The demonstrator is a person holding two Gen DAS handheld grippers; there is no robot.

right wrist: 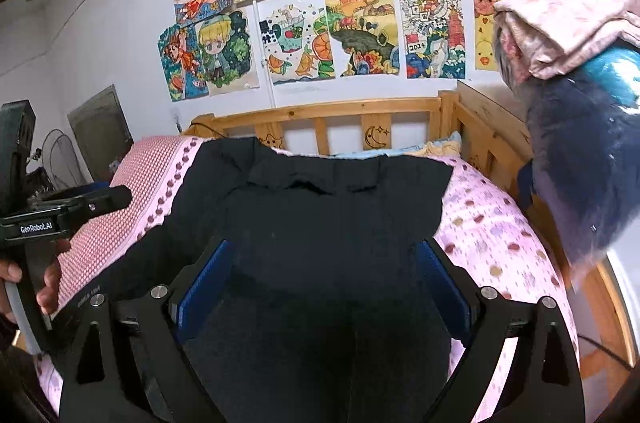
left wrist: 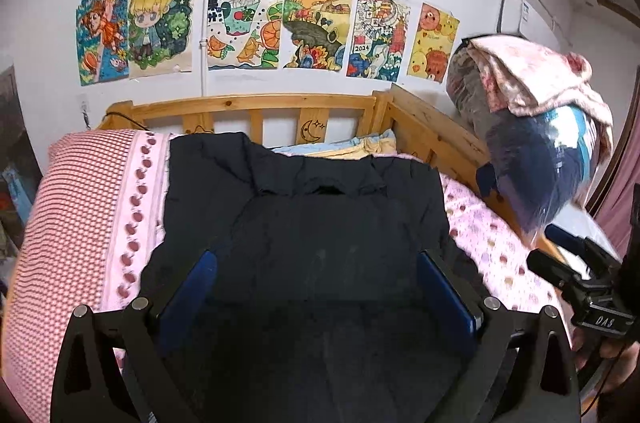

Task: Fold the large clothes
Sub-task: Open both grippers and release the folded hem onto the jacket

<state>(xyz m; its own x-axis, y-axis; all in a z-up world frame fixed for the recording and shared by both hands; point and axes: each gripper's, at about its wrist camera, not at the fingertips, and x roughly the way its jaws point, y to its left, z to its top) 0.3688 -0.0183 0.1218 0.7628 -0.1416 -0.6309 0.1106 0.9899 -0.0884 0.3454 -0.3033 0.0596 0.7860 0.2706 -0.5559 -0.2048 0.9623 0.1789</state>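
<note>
- A large black fabric garment (left wrist: 304, 223) lies spread flat on the pink dotted bedsheet (left wrist: 492, 247), collar toward 12 o'clock.
- The left gripper (left wrist: 316, 287) and the right gripper (right wrist: 322, 287) hover above it, tongs spread apart, gripping nothing.
- At 2 o'clock a stuffed clear plastic bag (left wrist: 548, 159) topped with pink floral cloth (left wrist: 532, 75) leans over the wooden bed rail (left wrist: 436, 127).
- Only the right wrist view shows a hand (right wrist: 48, 287) at 9 o'clock.
- Bare sheet flanks the garment at 3 and 9 o'clock.
</note>
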